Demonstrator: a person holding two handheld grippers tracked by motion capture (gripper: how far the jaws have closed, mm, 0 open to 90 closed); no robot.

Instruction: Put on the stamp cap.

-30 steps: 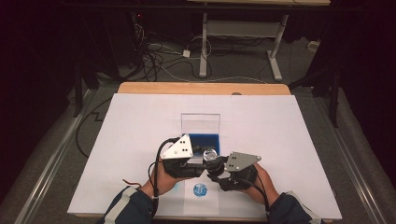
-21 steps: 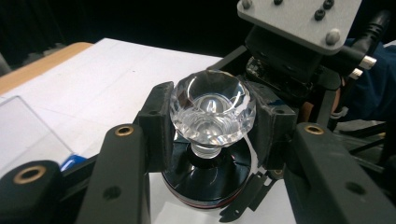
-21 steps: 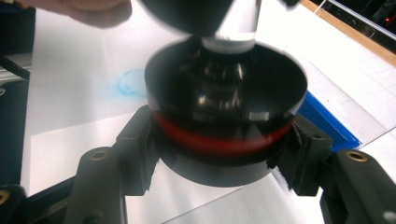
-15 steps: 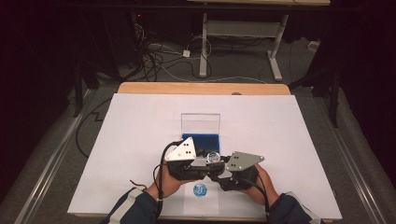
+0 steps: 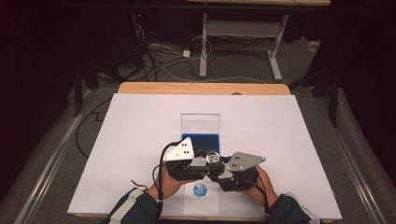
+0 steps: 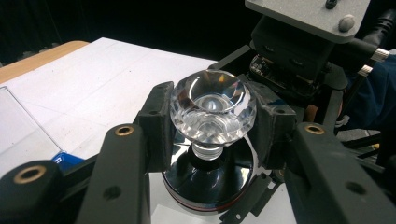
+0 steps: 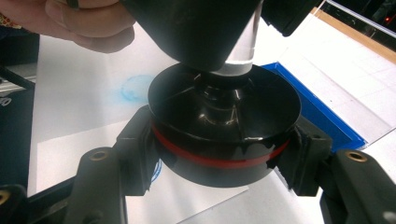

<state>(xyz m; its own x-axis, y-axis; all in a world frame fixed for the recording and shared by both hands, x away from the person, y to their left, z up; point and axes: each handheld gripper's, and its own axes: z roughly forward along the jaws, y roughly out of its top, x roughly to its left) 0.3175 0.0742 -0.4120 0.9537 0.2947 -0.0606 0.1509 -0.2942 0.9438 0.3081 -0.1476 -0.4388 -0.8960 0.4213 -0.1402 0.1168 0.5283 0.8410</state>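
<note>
The left tongs [image 6: 212, 121] grip a clear faceted knob [image 6: 212, 106] from both sides. The right tongs [image 7: 224, 154] are closed around a black base [image 7: 224, 126] with a red ring, directly under the knob. Both pieces are held together in the air above the white bench [image 5: 140, 126], near its front edge, just in front of the blue tray [image 5: 201, 138]. A blue mark [image 5: 200, 189] lies on the paper below the tongs.

The stem of the knob seems to sit in the centre of the base, so I think the person is joining or separating the two parts; I cannot tell which. To do it well, keep the base steady and level, keep the knob straight over its centre, and turn or pull gently, because the smooth glass can slip.
</note>
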